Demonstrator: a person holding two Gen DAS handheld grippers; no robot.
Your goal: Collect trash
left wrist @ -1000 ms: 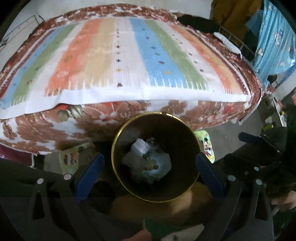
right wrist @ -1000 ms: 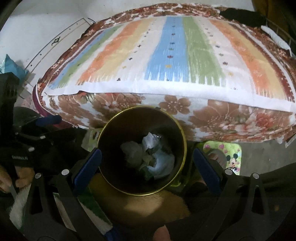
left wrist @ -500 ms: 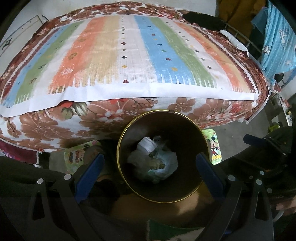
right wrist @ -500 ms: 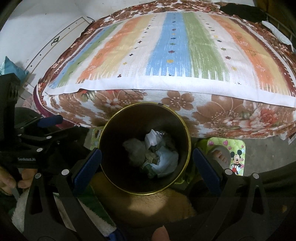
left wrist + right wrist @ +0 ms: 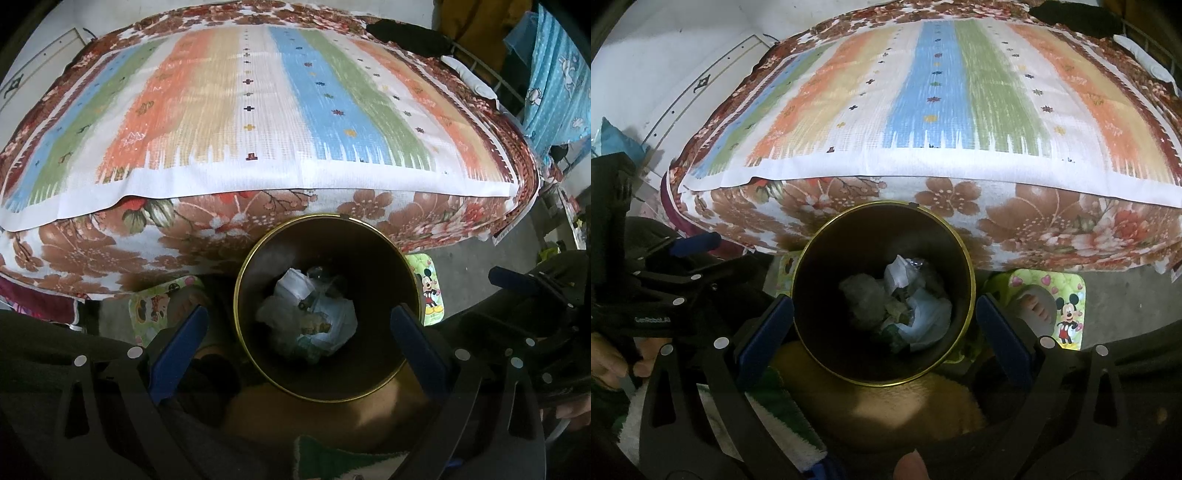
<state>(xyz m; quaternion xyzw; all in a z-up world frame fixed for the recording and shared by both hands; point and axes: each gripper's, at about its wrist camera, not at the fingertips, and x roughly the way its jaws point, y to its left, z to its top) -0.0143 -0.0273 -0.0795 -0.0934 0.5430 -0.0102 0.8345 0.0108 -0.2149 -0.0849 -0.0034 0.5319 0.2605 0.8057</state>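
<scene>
A dark round bin with a gold rim [image 5: 258, 254] stands on the floor against the bed; it also shows in the right wrist view [image 5: 960, 240]. Crumpled white paper and wrappers [image 5: 310, 314] lie at its bottom, also seen in the right wrist view [image 5: 912, 306]. My left gripper [image 5: 297, 334] hovers above the bin, open and empty, its blue pads wide apart. My right gripper [image 5: 884, 325] is likewise open and empty above the bin. Each gripper shows at the edge of the other's view.
A bed with a striped cover [image 5: 258, 110] over a floral quilt [image 5: 1034, 221] fills the far side. Mickey Mouse slippers [image 5: 1060, 302] and bare toes [image 5: 1036, 304] lie beside the bin. A brown furry mat [image 5: 905, 413] lies in front. Blue cloth [image 5: 554, 81] hangs at the right.
Both grippers have drifted slightly, so the bin sits further right in the left view and a little higher in both. The jaws stay open and the trash is unmoved.
</scene>
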